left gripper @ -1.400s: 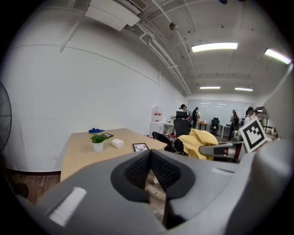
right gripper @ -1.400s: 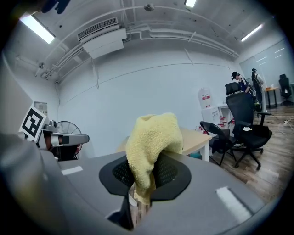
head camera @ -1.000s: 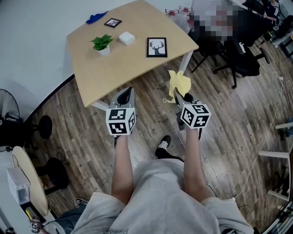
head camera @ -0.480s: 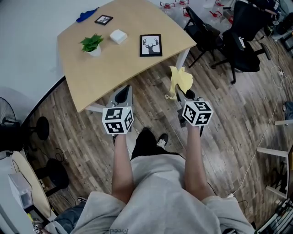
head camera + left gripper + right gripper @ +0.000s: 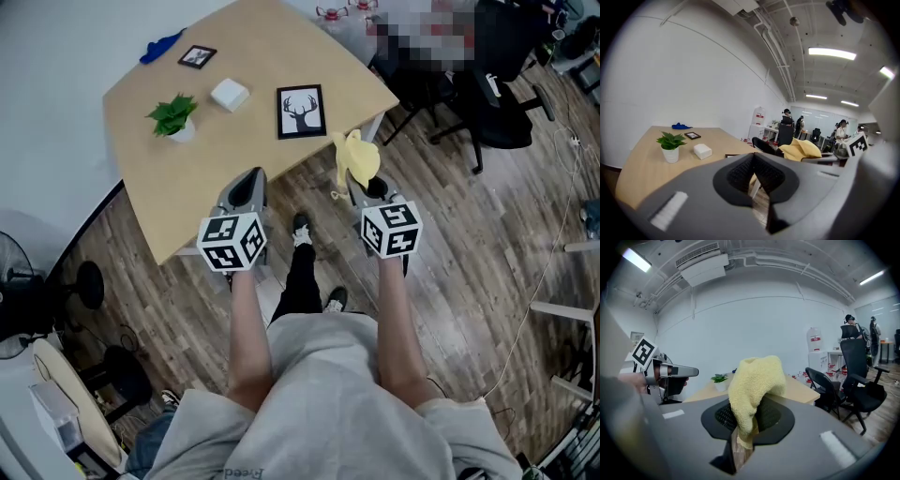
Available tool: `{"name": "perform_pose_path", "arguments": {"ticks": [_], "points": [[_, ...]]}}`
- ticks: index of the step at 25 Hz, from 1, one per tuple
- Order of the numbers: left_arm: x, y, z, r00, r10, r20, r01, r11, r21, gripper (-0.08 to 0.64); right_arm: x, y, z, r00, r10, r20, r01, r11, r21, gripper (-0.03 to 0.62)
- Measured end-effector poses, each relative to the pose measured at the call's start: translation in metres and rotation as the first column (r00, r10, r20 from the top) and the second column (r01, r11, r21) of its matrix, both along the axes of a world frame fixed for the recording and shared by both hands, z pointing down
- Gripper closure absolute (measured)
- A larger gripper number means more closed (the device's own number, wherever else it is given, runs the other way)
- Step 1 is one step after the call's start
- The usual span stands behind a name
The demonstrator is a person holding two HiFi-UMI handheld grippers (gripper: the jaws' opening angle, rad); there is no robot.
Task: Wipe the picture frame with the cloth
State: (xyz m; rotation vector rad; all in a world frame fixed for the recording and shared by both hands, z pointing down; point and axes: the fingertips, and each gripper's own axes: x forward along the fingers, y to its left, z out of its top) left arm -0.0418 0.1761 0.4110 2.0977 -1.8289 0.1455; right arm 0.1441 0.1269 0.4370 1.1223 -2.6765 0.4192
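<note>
Yellow cloth [image 5: 357, 157] sits clamped in the right gripper [image 5: 361, 186], the left gripper [image 5: 247, 183] has its jaws together and empty, and the deer picture frame [image 5: 301, 111], on the table [image 5: 187, 183] at ten o'clock from the cloth, looks not yet wiped.

The cloth [image 5: 754, 380] pinched in the right tongs [image 5: 740, 420] is yellow terry, rough, nubbly and matt. The right tongs and the left tongs [image 5: 753, 159] both have smooth, matt grey plastic shells with black ribbed pads inside. The surface [image 5: 216, 159] is pale wood-look board, smooth with a dull sheen. The picture frame [image 5: 301, 112] has a plain black rim round a white paper print. The floor [image 5: 469, 244] is dark brown wood plank, visibly grained. The small pot [image 5: 182, 132] looks smooth and white.
</note>
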Motion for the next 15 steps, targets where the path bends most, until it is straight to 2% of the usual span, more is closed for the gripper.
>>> {"name": "perform_pose_path", "arguments": {"ticks": [9,15], "points": [[-0.031,-0.131,0.009,0.997,0.046,-0.055,-0.048,0.998,-0.03,0.508,-0.017,-0.118,0.005,0.998,0.05,-0.034,-0.05,0.999,-0.015,0.541],[-0.047,-0.2,0.015,0.993,0.11,-0.031,-0.111,0.991,-0.067,0.508,-0.026,-0.189,0.003,0.993,0.113,-0.045,-0.114,0.993,-0.021,0.543]]}}
